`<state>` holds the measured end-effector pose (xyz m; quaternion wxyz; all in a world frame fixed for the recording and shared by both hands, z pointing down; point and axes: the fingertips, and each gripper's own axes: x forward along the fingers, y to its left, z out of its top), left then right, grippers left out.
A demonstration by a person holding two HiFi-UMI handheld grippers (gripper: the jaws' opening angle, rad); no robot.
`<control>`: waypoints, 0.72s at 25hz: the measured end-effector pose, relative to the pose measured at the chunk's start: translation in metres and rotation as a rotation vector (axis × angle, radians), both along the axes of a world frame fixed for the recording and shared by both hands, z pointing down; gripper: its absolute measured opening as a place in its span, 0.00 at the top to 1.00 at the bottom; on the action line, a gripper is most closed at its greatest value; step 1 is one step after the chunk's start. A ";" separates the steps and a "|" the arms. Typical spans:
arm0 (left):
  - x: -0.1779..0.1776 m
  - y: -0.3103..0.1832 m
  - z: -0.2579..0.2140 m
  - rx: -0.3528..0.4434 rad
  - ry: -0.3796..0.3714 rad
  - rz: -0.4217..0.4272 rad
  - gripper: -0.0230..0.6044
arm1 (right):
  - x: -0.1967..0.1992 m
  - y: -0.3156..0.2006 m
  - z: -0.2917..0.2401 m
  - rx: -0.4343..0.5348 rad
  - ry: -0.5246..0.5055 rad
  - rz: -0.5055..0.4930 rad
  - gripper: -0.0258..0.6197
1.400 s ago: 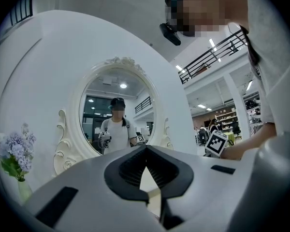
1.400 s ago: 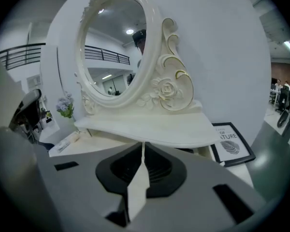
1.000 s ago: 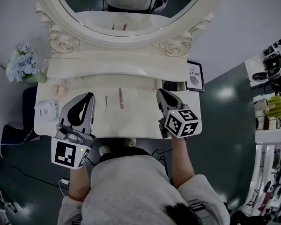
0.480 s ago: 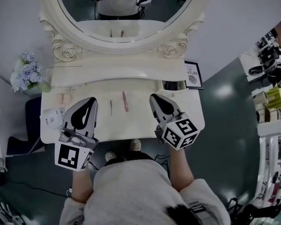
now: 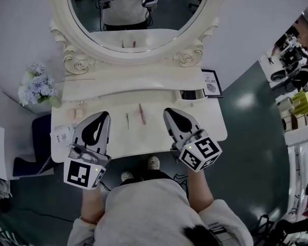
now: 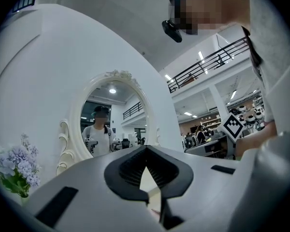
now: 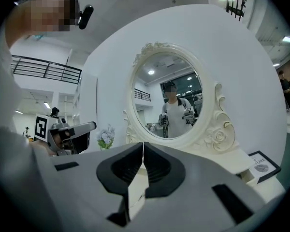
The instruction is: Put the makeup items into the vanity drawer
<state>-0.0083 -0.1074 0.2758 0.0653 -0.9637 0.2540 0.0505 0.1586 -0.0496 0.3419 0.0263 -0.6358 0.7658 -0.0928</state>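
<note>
My own jaws fill the lower half of each gripper view, so of the table (image 5: 149,138) those views give only a pale sliver through the gap behind the tips. The head view looks straight down on the table top. Its front face lies out of sight under the edge, so I cannot make out the vanity drawer. The oval mirror (image 5: 143,14) beyond both grippers is cut off at the top.

My left gripper (image 6: 145,149) has its jaws pressed together at the tips with nothing between them. My right gripper (image 7: 143,145) is closed the same way and is empty too. Both hang over the near part of the table, well apart from each other.

The makeup lies on the table between them. A pink stick (image 5: 142,114) is about midway between the tips, and a thin pale tool (image 5: 127,120) lies just to the right of my left gripper. Neither gripper touches either one.

Just beyond my right gripper's tips a small dark-lined box (image 5: 191,94) stands against the raised back shelf; I cannot tell what is in it. A framed card (image 5: 211,82) leans beyond it, further right.

To the left of my left gripper lie some small peach-coloured things (image 5: 81,109), too small to name. A white card (image 5: 61,134) has its near corner tucked behind the gripper. Pale blue flowers (image 5: 38,88) stand further left, off the table's corner
</note>
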 end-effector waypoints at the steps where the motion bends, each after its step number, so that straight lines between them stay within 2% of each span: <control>1: -0.002 0.001 -0.001 0.003 0.000 0.003 0.94 | -0.003 0.001 -0.003 0.011 -0.001 -0.001 0.92; 18: -0.031 0.019 -0.011 0.025 0.020 0.034 0.94 | -0.041 0.029 -0.039 0.131 0.040 0.007 0.92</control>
